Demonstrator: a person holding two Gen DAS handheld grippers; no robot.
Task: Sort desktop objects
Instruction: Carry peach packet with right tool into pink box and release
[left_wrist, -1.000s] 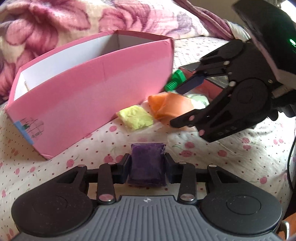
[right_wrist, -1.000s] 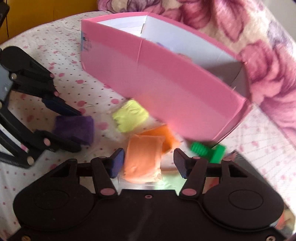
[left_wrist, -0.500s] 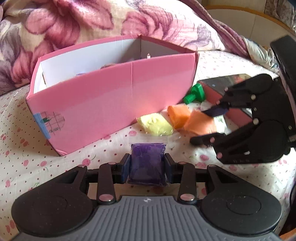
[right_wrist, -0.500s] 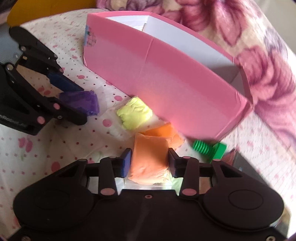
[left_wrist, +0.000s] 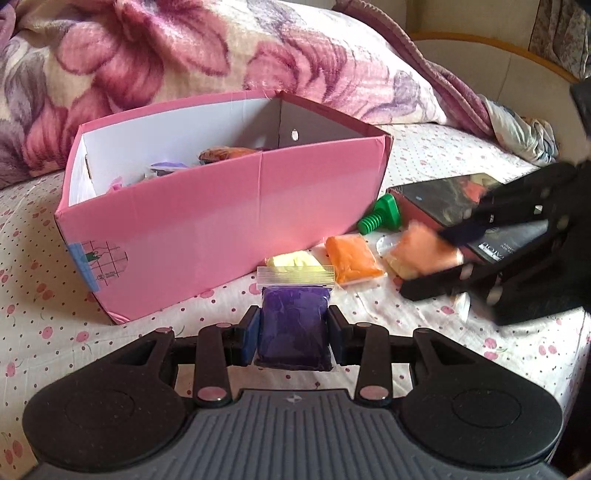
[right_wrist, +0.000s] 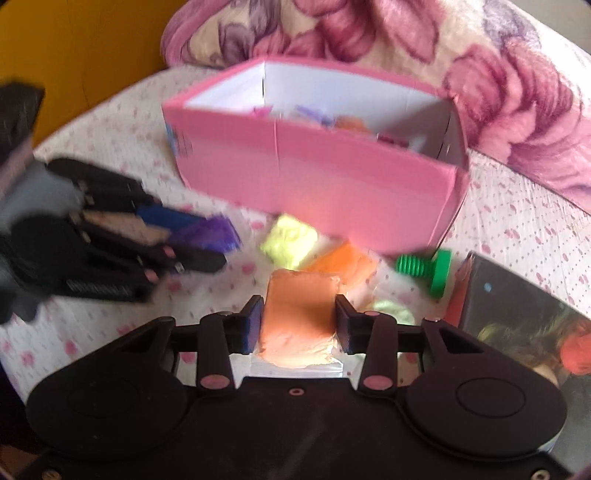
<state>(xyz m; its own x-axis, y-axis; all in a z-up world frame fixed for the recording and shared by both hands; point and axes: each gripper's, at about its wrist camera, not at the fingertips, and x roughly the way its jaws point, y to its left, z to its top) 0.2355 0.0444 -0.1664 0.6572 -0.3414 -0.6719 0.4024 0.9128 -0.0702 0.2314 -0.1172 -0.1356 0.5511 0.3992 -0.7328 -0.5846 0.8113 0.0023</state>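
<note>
While both claws are gripping, each one is holding a bagged lump of clay above the bed (left_wrist: 424, 155). Left claw (left_wrist: 294, 334) is clamped narrow on the purple clay bag (left_wrist: 293, 325), pads pressing both sides, zip strip sticking out past the fingertips. Right claw (right_wrist: 300, 328) is squeezing narrow on the pale orange clay bag (right_wrist: 299, 321); from the left wrist view this claw (left_wrist: 439, 264) is sitting off to the right of the left claw, blurred, with the pale orange clay bag (left_wrist: 421, 254) between its fingers. Pink box (left_wrist: 229, 218) is standing ahead of both claws, open on top, already holding several coloured pieces too blurred to name. Between the left claw and the box front, yellow clay (left_wrist: 291, 260) is lying just beyond the purple bag's zip strip. Darker orange clay bag (left_wrist: 351, 258) is lying just right of the yellow one, near the box's lower right corner. Green plastic bolt (left_wrist: 380, 218) is lying beyond that, near the box corner and beside a dark glossy book (left_wrist: 461, 206). Floral blanket (left_wrist: 184, 55) is bunching up behind the box. From the right wrist view the left claw (right_wrist: 207, 243) is sitting to the left, holding purple.
</note>
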